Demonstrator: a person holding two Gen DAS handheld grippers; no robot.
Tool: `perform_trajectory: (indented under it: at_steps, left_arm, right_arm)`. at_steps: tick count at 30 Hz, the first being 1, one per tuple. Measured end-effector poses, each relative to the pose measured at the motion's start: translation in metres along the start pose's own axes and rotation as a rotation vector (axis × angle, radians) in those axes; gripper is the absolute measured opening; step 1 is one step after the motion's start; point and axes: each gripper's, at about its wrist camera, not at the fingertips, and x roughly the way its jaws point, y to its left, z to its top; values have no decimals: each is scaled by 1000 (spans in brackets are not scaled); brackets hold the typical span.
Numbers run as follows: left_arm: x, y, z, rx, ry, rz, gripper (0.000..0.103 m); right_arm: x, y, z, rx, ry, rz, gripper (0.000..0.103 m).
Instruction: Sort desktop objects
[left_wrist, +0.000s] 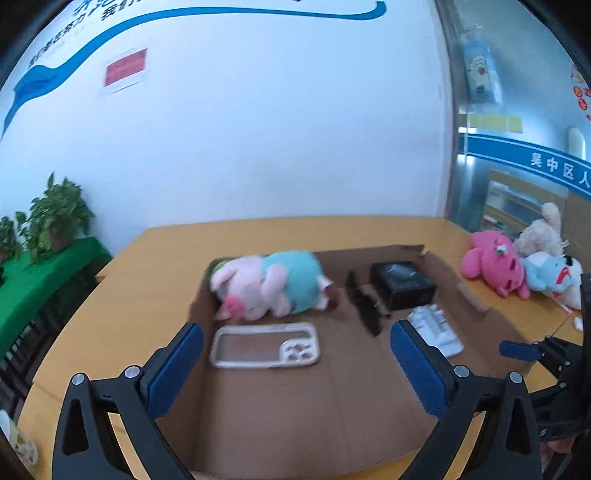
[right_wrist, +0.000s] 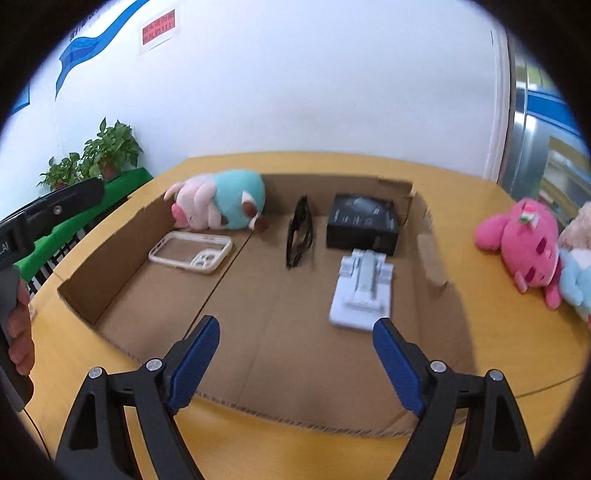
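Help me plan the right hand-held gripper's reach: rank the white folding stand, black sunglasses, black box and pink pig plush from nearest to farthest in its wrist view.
From the open right hand-held gripper:
1. White plastic folding stand, just ahead, right.
2. Black folded sunglasses, centre.
3. Black rectangular box, behind the stand; close to the sunglasses, hard to separate.
4. Pink pig plush in a teal outfit, far left corner of the cardboard tray.
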Motion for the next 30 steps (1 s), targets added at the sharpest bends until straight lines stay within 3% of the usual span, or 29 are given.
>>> perform_trajectory:
  at_steps: [7, 10, 19, 22, 30]
  left_arm:
    - [14, 23, -51, -20, 51, 65, 102]
    - [14, 25, -63, -26, 53, 59, 102]
    - [30, 23, -81, 9, 43, 77, 102]
    - [30, 21, -85, 33, 1, 91, 103]
    - [35, 25, -81, 22, 3, 85, 103]
  right_arm:
    - [8, 10, -26, 26, -22, -8, 85]
    - [7, 13, -29, 29, -30, -13, 85]
    - [-4, 38, -41, 41, -80, -61, 85]
    - [-6, 39, -43, 34, -120, -60, 86]
    - [-7, 39, -48, 13, -233, -83, 92]
